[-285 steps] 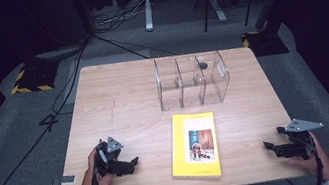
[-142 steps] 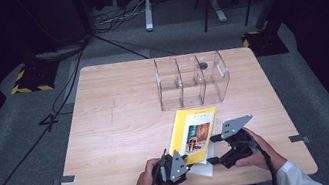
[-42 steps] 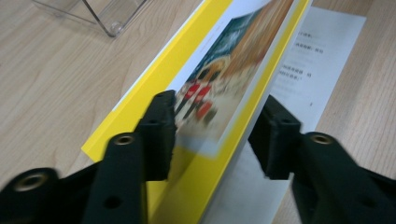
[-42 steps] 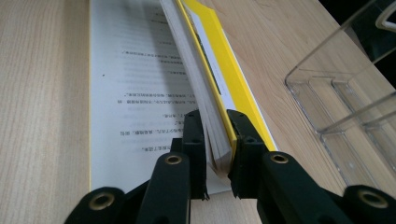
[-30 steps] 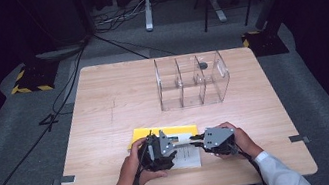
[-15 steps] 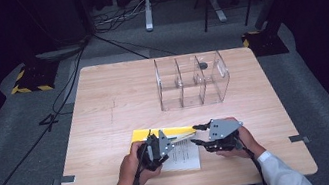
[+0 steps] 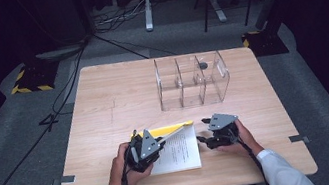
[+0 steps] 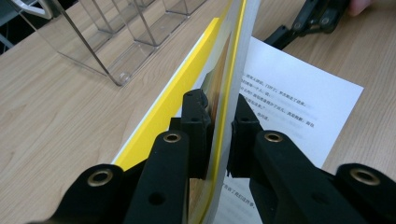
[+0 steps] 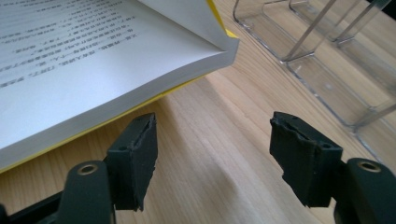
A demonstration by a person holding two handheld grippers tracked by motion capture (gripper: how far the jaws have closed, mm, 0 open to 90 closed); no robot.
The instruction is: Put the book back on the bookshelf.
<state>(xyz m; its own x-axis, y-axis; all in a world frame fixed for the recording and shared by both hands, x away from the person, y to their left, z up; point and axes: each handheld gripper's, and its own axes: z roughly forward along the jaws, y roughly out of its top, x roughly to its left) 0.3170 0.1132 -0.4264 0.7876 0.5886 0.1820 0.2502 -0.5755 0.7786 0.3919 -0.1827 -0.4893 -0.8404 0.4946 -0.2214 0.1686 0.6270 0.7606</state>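
My left gripper [image 8: 217, 126] has just closed on the yellow book's [image 7: 177, 147] raised cover near the table's [image 7: 102, 98] front edge; my right gripper [image 9: 212, 154] has just opened, released it, empty.

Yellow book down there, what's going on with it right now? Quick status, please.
Left gripper shut on the yellow book's cover, lifted open. Right gripper open, jaws just opened, nothing between them, beside the book. Clear organizer apart, beyond; nothing blocking.

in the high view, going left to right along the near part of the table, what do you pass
left hand-held gripper, clamped on the book's lifted cover → open book → right hand-held gripper, jaws apart with nothing between them
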